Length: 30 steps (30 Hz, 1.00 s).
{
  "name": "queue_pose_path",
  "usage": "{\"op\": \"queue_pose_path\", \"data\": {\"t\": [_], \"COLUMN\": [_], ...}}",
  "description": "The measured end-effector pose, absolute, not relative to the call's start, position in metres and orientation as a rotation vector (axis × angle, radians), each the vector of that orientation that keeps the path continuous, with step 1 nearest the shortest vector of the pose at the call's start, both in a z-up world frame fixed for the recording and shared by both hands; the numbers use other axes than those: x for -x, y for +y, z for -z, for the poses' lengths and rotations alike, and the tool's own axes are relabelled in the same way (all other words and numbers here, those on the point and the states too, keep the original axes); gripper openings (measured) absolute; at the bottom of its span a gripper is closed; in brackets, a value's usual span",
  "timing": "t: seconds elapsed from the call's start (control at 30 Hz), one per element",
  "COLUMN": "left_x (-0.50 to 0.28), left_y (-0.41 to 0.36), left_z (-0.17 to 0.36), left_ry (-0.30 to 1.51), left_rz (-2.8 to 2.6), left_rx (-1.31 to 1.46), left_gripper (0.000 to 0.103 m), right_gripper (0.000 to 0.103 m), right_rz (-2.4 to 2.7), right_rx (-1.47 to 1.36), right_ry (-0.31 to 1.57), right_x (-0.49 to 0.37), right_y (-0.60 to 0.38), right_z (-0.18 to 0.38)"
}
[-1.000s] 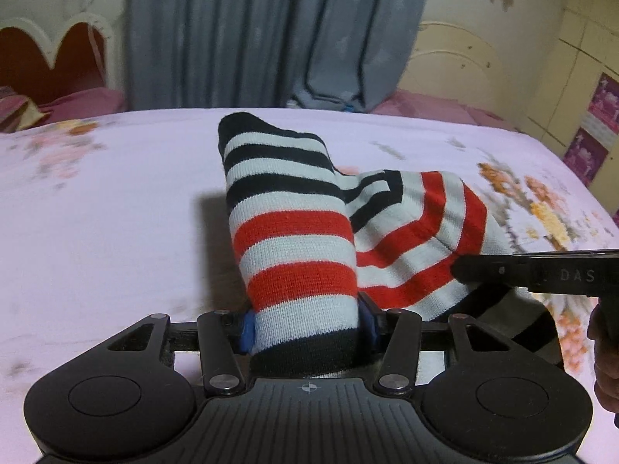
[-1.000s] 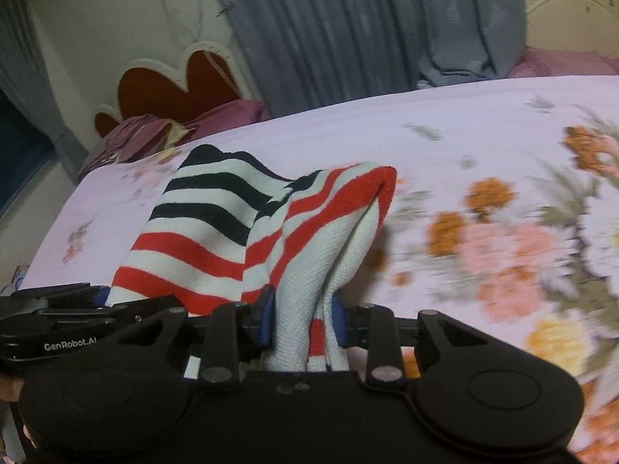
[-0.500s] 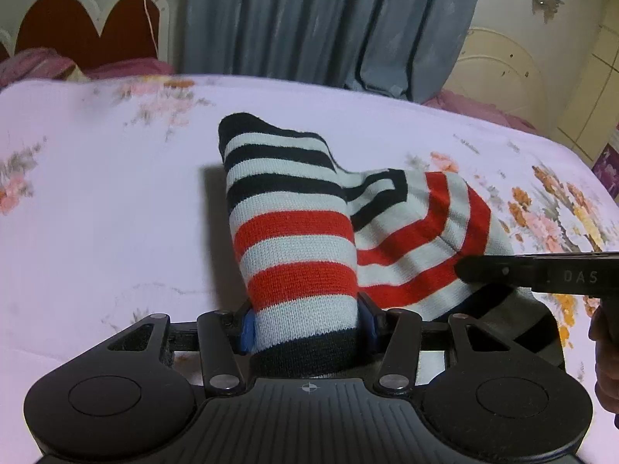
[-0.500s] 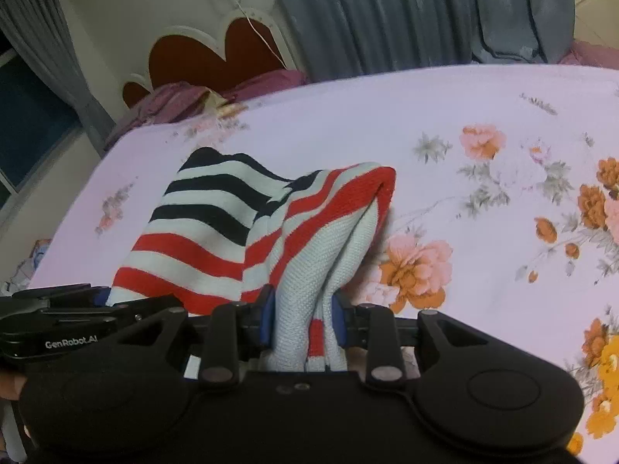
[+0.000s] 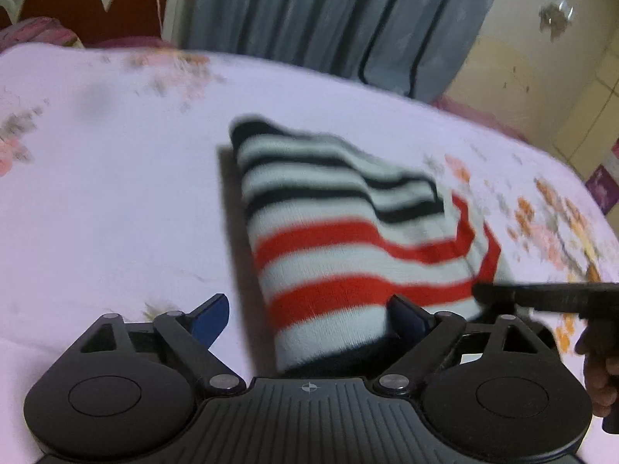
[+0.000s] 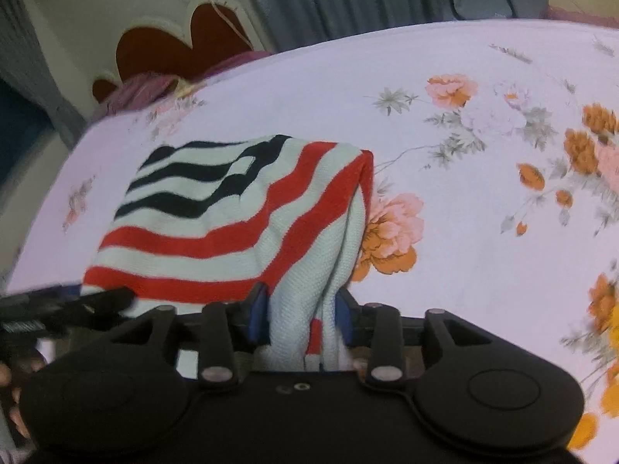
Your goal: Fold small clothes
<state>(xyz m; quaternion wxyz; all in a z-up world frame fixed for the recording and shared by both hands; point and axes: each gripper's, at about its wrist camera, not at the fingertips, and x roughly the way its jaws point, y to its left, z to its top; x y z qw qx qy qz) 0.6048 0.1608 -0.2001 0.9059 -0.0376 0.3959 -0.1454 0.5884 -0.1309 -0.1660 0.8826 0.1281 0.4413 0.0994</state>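
A small knit garment (image 5: 348,239) with white, black and red stripes lies folded on the pale pink bedsheet (image 5: 116,201). My left gripper (image 5: 309,317) is at its near edge with its jaws opening wide. Its left pad stands clear of the cloth and its right pad is beside the hem. In the right wrist view the garment (image 6: 232,224) slopes up to my right gripper (image 6: 301,315). A bunched fold of white cloth still fills that gripper's jaws as they begin opening. The right gripper's black finger (image 5: 522,295) reaches in at the garment's right edge.
The flowered sheet (image 6: 483,251) spreads wide to the right of the garment. A red and cream headboard (image 6: 182,46) with a pink pillow stands at the bed's far end. Grey curtains (image 5: 329,19) hang behind the bed. A person's hand (image 5: 599,367) shows at the right edge.
My left gripper's jaws have spread apart and let go of the hem. The garment has sunk flatter onto the sheet. My right gripper's jaws have widened slightly around the fold.
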Motion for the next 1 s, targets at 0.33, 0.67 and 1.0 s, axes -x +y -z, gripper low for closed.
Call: {"op": "queue_pose_path", "data": {"t": [0.33, 0.67, 1.0], "left_x": [-0.658, -0.667, -0.626], "left_y": [0.130, 0.101, 0.107], "left_z": [0.180, 0.211, 0.183], "left_ry": [0.773, 0.818, 0.730], "left_rz": [0.415, 0.409, 0.392], "left_rx": [-0.047, -0.148, -0.183], "left_gripper": [0.047, 0.047, 0.048], "right_gripper": [0.021, 0.016, 0.023], "right_rz": [-0.204, -0.072, -0.117], "right_rx": [-0.078, 0.117, 0.037], "right_ry": [0.800, 0.890, 0.801], "right_x": [-0.618, -0.643, -0.603], "right_y": [-0.104, -0.094, -0.093], "right_z": [0.118, 0.157, 0.119]}}
